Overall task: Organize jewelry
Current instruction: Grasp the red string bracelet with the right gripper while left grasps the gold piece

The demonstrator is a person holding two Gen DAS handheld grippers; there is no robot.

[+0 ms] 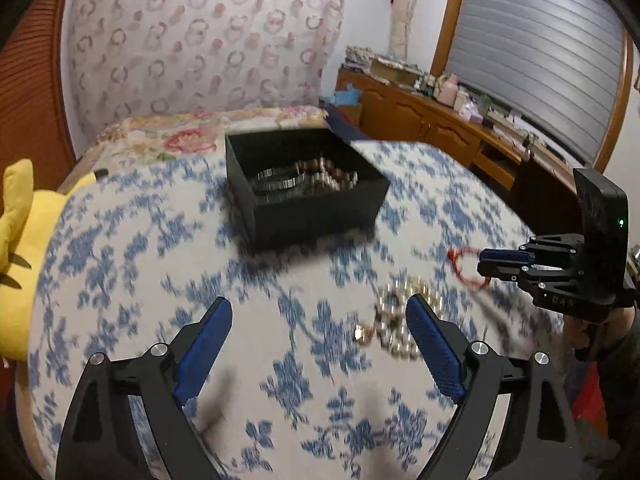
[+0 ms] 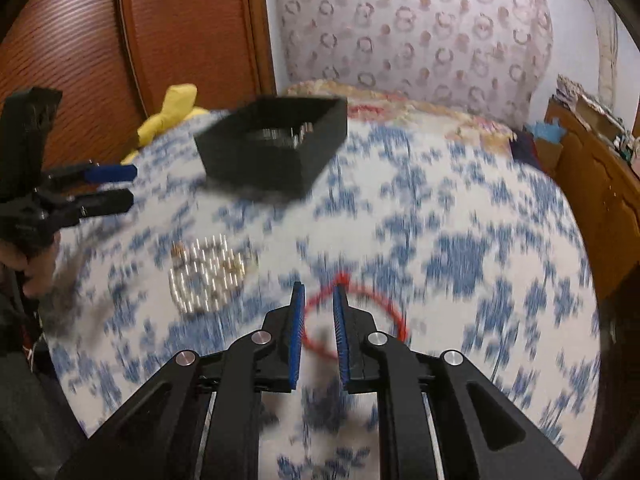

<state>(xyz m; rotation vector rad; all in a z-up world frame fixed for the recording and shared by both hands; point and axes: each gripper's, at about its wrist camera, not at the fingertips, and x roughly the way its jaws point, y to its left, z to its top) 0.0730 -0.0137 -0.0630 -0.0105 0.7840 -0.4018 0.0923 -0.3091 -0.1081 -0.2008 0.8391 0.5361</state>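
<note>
- The left gripper [image 1: 318,312] is held over the bed [image 1: 132,264], which is covered in a blue-and-white floral spread; its jaws are spread wide, with nothing between them.
- A silver beaded bracelet [image 1: 400,320] is seen lying on the bed just at the tip of the left gripper's right-hand jaw, partly hidden behind it.
- The right gripper [image 2: 319,292] is held with its jaws narrowly parted, a slim gap being visible between the 2 blue pads [image 2: 297,336].
- A red cord bracelet [image 2: 360,320] is seen lying on the bed directly beyond and beneath these jaws; whether it is touched cannot be told through the blur.
- A black box [image 1: 304,188] holding silver jewelry is placed well ahead of both pairs of jaws.
- A yellow plush toy [image 1: 20,260] is seen far to the left of the left jaws.
</note>
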